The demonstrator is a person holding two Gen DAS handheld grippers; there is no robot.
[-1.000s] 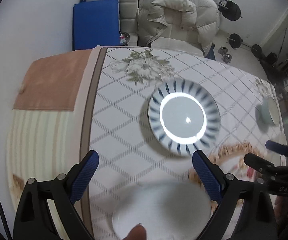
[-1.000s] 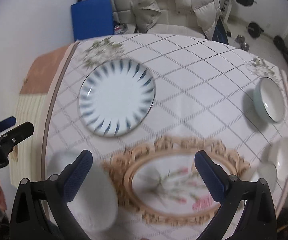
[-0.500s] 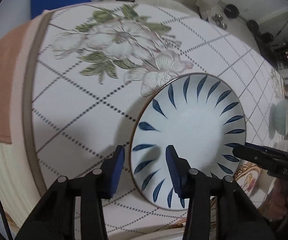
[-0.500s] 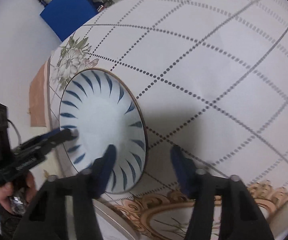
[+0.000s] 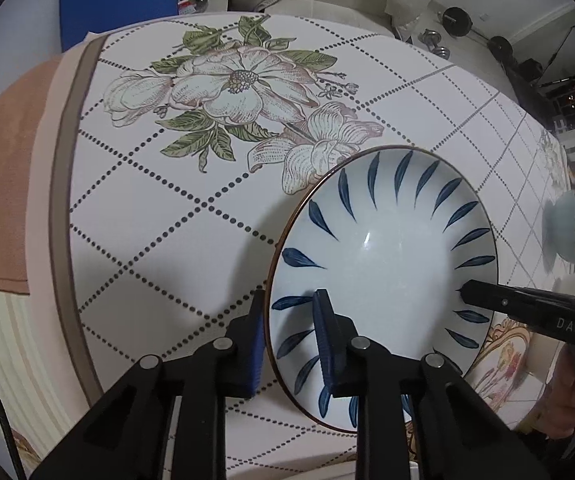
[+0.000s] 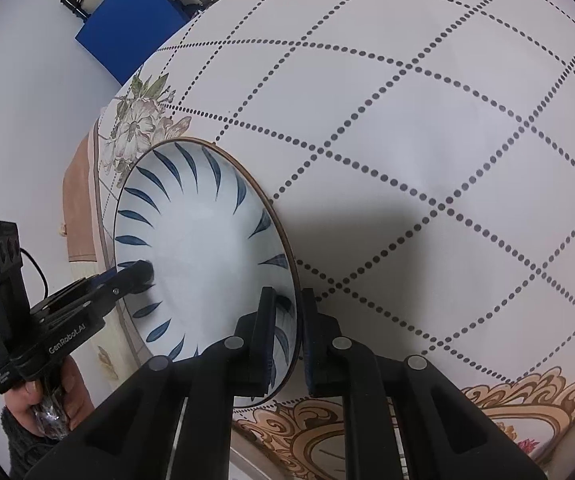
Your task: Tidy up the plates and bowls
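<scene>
So the plate (image 5: 383, 276), white with blue leaf strokes round the rim, sits on the table (image 5: 147, 220) near its floral corner, and it's pinched from both sides at once. The left gripper (image 5: 289, 332) has its jaws nearly closed over the plate's near-left rim, one pad inside the well and one outside. The right gripper (image 6: 285, 332) does the same on the opposite edge. Both sets of jaws have just been closing, with the rim between them.

Handling-wise, I'd guess glazed ceramic: stiff, fairly heavy for its size, slick, and it'll chip or shatter if it slips. The rim is thin and slopes, so a pinch there could slide off if one side lifts ahead of the other. Two opposite grips on the rim look like the sensible hold; keeping it level on the way up seems the main thing.

Stuff I can't make out: whether the plate is already off the cloth or only tilted. The right view makes it look tipped up, but fisheye warps everything. The outer pads are hidden behind the rim, so actual contact is a judgement. There's a pale bowl (image 5: 559, 228) at the far right of the left view, blurred and partly blocked by the other gripper's body. At that view's bottom edge the table is cut off. A hand (image 6: 47, 400) holds the left handle.
</scene>
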